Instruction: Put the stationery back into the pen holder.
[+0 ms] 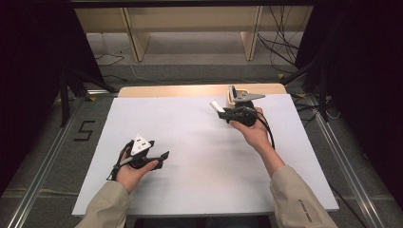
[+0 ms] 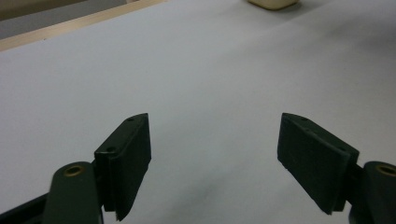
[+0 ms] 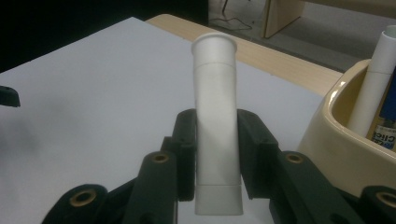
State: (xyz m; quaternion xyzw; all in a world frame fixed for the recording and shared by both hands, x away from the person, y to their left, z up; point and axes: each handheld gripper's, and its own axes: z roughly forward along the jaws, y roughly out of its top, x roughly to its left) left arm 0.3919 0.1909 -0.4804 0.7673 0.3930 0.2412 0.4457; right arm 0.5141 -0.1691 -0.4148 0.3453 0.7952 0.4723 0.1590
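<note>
The right gripper [image 3: 217,149] is clamped on a white tube [image 3: 215,116], both pads pressing its sides, at about one o'clock on the white table [image 1: 199,142], just beside a cream tub [image 3: 345,154]. The left gripper [image 2: 215,158], at eight o'clock, gapes wide over bare table, grasping nothing.

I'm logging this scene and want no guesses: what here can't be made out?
- Cream holder, right gripper view: cut off by the right edge; its contents partly hidden by its wall.
- Blue label inside it: cropped, unreadable.
- White tube: its sides covered by the right gripper; in the high view, too small.
- Left gripper view: holder cut by the top edge.
</note>
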